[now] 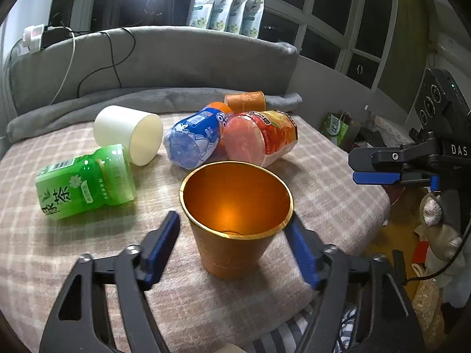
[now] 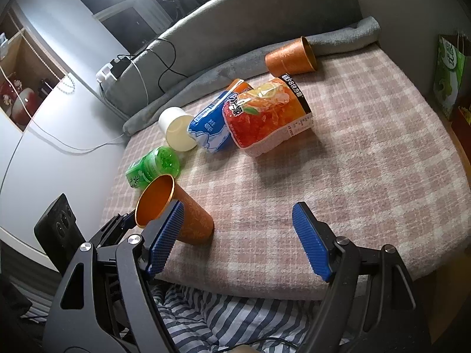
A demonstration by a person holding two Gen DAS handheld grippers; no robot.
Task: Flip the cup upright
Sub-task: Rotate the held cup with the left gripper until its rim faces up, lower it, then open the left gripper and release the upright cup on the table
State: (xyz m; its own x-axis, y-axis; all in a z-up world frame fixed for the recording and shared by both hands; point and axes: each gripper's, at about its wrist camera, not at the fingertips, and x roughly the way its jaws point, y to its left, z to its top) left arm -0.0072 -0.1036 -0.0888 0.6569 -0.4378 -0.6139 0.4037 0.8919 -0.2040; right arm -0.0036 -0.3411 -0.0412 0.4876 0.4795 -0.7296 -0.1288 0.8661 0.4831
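Observation:
An orange cup with a gold rim (image 1: 235,223) stands mouth-up on the checked blanket, between the open fingers of my left gripper (image 1: 234,229); the pads are beside it, with a gap on the left side. In the right wrist view the same cup (image 2: 173,211) stands at the blanket's left front, with the left gripper behind it. My right gripper (image 2: 238,229) is open and empty, above the blanket's front edge, to the right of the cup. A second orange cup (image 1: 245,101) (image 2: 291,57) lies on its side at the back.
A white cup (image 1: 129,135) (image 2: 176,131), a green bottle (image 1: 85,181) (image 2: 153,166), a blue bottle (image 1: 194,138) (image 2: 210,128) and an orange-red bottle (image 1: 262,136) (image 2: 268,117) lie on the checked blanket (image 2: 368,161). A grey headboard (image 1: 176,58) runs behind. The bed edge drops off at front and right.

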